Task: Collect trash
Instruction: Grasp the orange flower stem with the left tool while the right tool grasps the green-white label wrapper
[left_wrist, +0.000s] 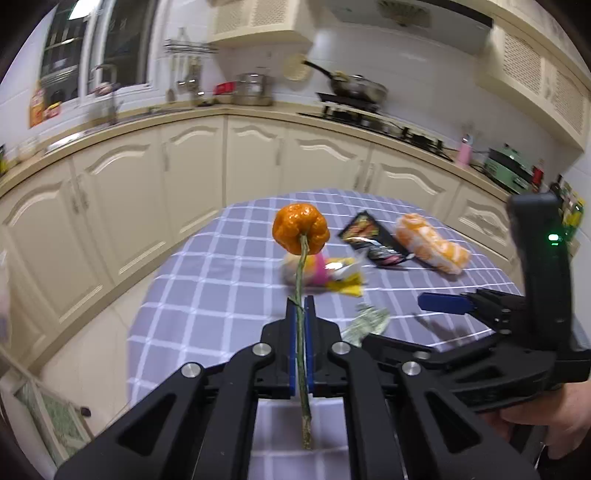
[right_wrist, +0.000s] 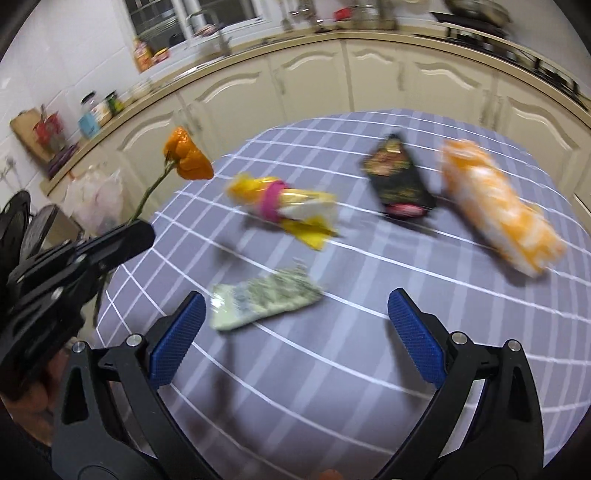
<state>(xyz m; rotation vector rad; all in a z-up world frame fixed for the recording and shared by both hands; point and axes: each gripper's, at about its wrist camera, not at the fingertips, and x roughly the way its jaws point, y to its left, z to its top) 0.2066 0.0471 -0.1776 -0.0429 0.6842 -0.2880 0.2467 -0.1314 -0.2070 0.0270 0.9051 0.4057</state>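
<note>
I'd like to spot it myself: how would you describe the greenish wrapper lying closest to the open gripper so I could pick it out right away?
Start at the table with the lilac checked cloth. At its near edge, just ahead of the open right gripper, lies the pale green wrapper, flat and crumpled with dark speckled print. Its neighbours are yellow-pink, black, or orange and white; it alone is green and nearest the blue pads.

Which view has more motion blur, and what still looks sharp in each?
Right wrist view: heavier blur, smearing the orange packet and green wrapper; only the right gripper is sharp. Left wrist view: left gripper and flower sharp, counter behind blurred.
</note>
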